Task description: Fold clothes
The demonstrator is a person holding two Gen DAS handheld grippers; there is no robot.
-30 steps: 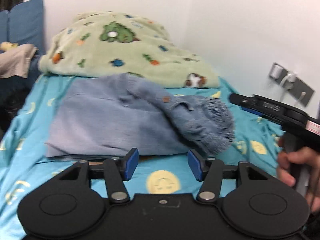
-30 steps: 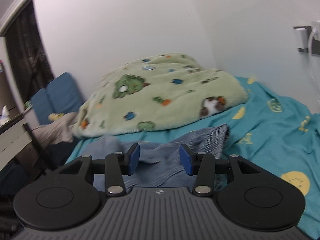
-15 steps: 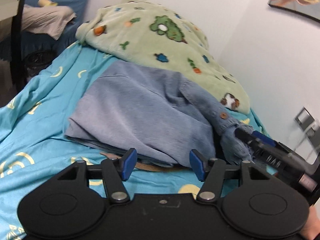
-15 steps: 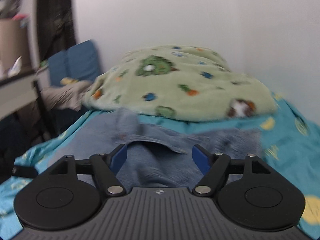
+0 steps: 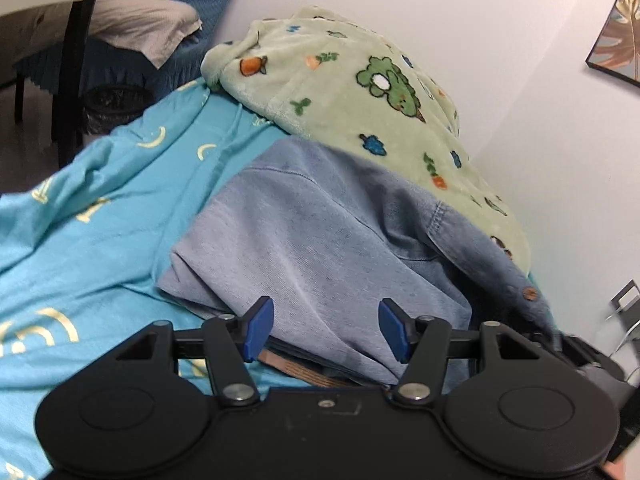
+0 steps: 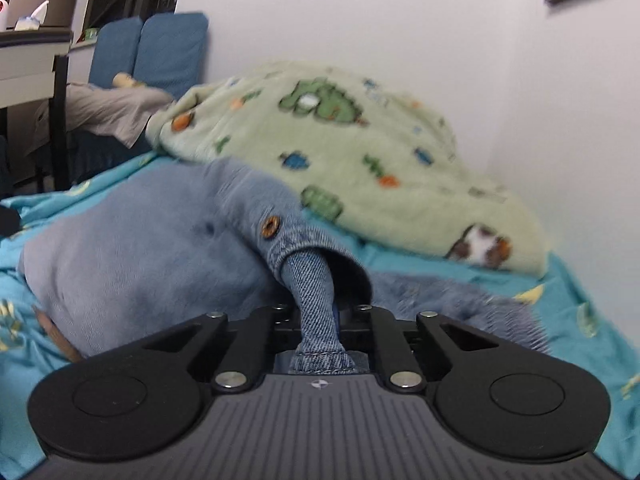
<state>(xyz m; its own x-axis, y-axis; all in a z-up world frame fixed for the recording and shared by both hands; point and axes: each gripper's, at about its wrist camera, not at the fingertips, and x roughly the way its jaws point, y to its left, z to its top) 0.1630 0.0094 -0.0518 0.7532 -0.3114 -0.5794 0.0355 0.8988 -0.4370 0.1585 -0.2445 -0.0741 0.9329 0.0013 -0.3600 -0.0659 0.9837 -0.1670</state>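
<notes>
A blue denim jacket lies partly folded on the turquoise bed sheet. It also shows in the right wrist view. My left gripper is open and empty, just above the jacket's near edge. My right gripper is shut on the jacket's sleeve cuff, which has a brown button and runs between the jaws. Part of the right gripper shows at the right in the left wrist view.
A green cartoon-print blanket is heaped behind the jacket against the white wall. A blue chair with a grey cloth and a desk stand left of the bed. A wall socket is at the right.
My right gripper has closed on the sleeve cuff; it was open before. My left gripper has swung left and moved closer over the jacket, staying open.
</notes>
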